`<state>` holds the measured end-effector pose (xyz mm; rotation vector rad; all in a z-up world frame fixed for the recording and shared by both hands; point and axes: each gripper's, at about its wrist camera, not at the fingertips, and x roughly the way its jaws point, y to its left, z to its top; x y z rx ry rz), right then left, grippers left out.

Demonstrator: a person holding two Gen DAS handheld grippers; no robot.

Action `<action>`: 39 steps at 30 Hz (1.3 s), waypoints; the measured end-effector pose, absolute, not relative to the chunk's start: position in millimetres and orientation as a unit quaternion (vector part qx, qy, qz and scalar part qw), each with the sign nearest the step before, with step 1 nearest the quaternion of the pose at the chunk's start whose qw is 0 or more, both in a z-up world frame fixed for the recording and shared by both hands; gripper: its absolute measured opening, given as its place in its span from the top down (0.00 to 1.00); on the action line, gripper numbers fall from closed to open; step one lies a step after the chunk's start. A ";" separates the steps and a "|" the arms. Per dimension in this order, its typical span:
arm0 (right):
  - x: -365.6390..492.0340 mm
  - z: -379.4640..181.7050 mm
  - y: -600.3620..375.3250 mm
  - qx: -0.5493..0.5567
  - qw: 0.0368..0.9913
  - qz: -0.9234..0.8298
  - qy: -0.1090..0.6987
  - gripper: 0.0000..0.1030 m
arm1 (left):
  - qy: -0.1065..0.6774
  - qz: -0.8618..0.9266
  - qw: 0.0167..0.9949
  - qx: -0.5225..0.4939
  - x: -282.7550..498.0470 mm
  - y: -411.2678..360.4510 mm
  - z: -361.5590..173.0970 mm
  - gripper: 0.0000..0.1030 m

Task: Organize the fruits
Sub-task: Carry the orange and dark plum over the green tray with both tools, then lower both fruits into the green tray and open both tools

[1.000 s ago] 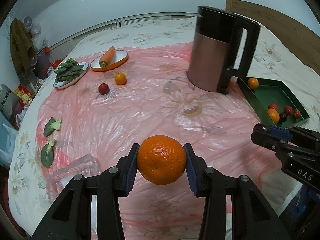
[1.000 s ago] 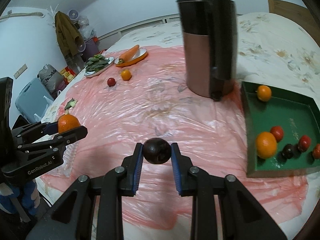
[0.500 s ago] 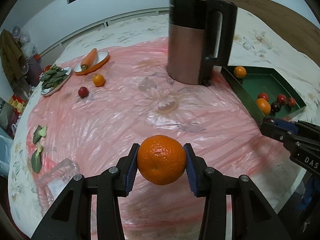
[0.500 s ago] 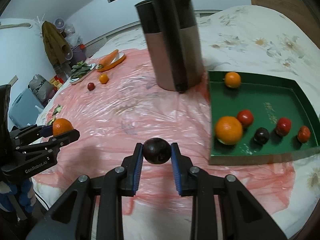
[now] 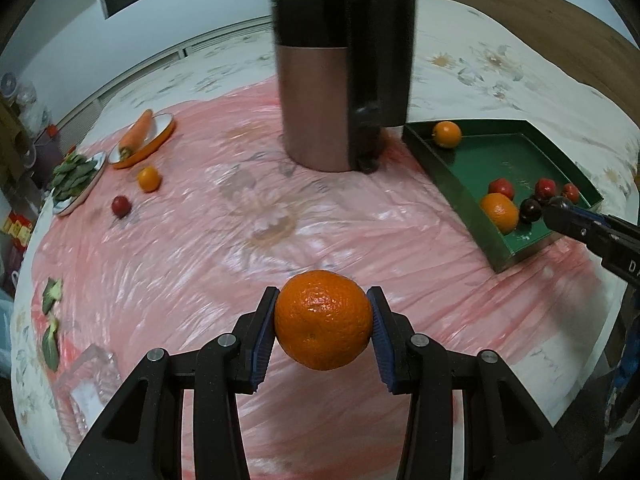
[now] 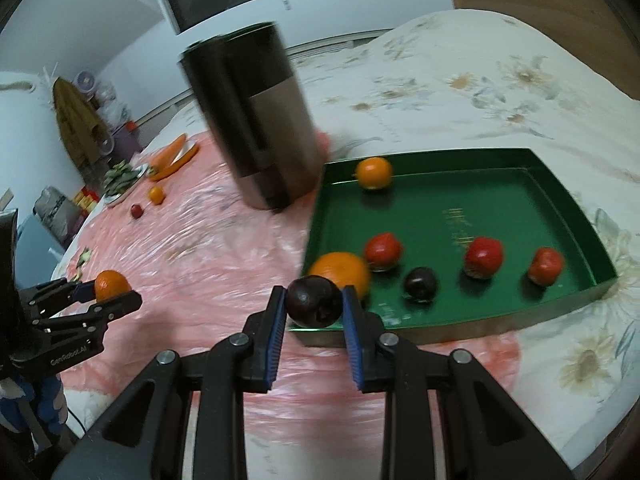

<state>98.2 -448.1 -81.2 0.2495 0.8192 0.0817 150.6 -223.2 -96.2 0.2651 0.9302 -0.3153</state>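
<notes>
The step in hand looks like the carry to the shallow green rectangular tray [image 6: 568,208], with a fruit in each tool; the left gripper [image 5: 323,322] pinches a large round orange with pitted skin [image 5: 323,320] between its blue pads, held clear above the pink plastic sheet [image 5: 180,264] that covers the table; the right gripper [image 6: 314,306] is pressed tight on a small dark purple plum-like fruit [image 6: 314,301], which sits in front of the tray's near left corner, whether over the rim or just short of it I cannot tell. The tray lies to the right of a tall copper-and-black kettle [image 5: 340,64] and already holds two oranges, three red fruits and one dark one, spread apart on its floor. Well apart, on the far left of the sheet, a small orange fruit [image 5: 149,179] and a small red fruit [image 5: 121,206] lie loose beside an orange-rimmed dish with a carrot [image 5: 138,138] and a plate of green leaves [image 5: 74,174]; these seem left for later trips.

The next move, as I judge it, calls for the right tool to go over the rim and lower to a bare patch of green floor before its pads part, so the dark fruit does not roll into its neighbours; the left tool needs to cross to the tray and keep clear of the kettle, which stands just beside the tray's far corner.
</notes>
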 end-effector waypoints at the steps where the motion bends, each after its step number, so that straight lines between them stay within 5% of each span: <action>1: 97.9 -81.3 -454.1 0.124 0.910 0.036 0.395 0.83 | 0.445 -0.153 0.873 0.128 151.7 -226.9 -95.9 0.63; 39: 155.9 -112.9 -588.7 0.098 0.918 -0.079 0.376 0.83 | 0.416 -0.256 0.860 0.151 237.4 -414.1 -109.3 0.63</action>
